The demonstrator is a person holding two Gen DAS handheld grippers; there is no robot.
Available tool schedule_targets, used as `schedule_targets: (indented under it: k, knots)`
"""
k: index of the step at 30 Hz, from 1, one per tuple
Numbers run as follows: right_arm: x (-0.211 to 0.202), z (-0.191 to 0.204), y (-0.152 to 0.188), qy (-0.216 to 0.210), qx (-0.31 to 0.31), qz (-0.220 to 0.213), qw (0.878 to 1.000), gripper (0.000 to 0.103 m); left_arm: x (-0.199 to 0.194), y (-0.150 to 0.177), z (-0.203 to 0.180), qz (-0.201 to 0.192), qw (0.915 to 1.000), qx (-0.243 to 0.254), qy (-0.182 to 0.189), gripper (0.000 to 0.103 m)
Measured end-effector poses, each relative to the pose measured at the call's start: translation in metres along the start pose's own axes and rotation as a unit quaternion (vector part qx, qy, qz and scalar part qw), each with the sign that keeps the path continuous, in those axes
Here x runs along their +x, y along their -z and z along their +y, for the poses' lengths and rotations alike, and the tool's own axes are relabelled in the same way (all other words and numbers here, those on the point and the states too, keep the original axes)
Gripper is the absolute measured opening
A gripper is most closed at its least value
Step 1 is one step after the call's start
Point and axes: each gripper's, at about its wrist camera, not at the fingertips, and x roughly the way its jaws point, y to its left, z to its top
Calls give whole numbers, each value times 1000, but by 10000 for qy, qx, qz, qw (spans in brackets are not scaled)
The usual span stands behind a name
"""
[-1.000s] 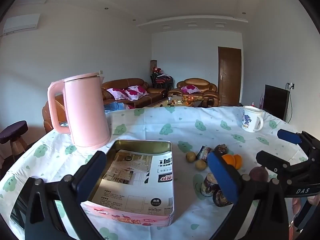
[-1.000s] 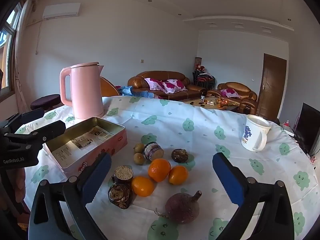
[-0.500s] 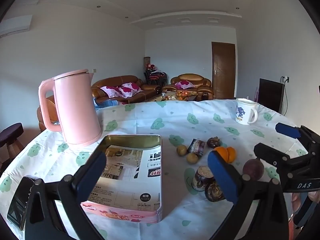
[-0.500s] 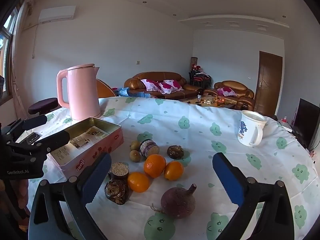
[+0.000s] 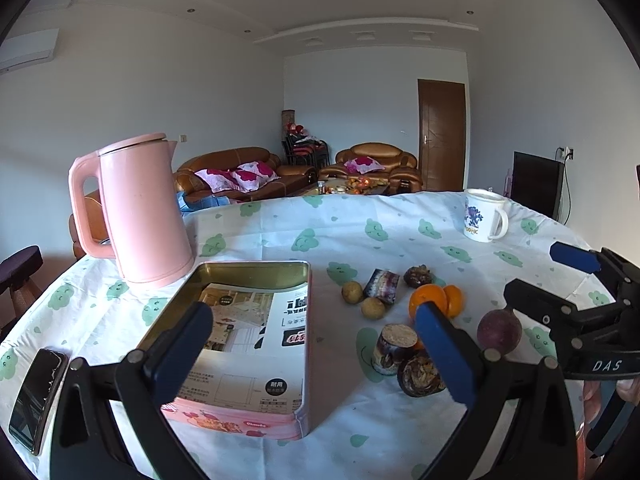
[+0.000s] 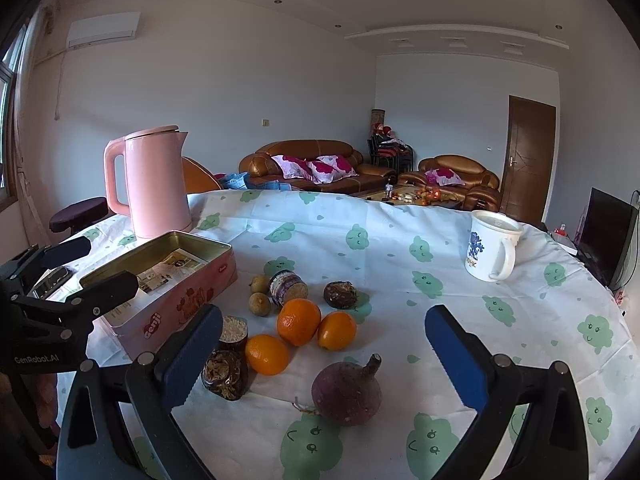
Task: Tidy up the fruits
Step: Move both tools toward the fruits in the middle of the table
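An open pink tin point(image 5: 256, 344) point(image 6: 168, 284) lined with printed paper lies on the table. Right of it are three oranges point(image 6: 299, 321), two small brown fruits point(image 6: 259, 303), several dark cut fruits point(image 6: 225, 374) and a purple round root point(image 6: 346, 393). My left gripper point(image 5: 312, 352) is open and empty above the tin's near right corner. My right gripper point(image 6: 324, 356) is open and empty above the purple root. Each gripper shows in the other's view, the right one point(image 5: 576, 280) and the left one point(image 6: 76, 264).
A pink kettle point(image 5: 140, 216) stands behind the tin. A white mug point(image 6: 490, 251) stands at the far right. A phone point(image 5: 38, 392) lies at the near left edge. The round table has a cloud-print cloth point(image 6: 400, 240).
Both grippers have drawn back and tilted slightly, so the tin and fruits sit lower and a bit farther in view. Nothing on the table has moved.
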Motion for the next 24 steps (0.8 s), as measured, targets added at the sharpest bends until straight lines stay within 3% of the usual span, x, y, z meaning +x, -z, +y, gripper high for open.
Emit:
schedule_targets:
  k: [24]
  knots:
    - [-3,-2,2,35,75,-19,10000,102,0,-1,0,10,10000,9,1,103]
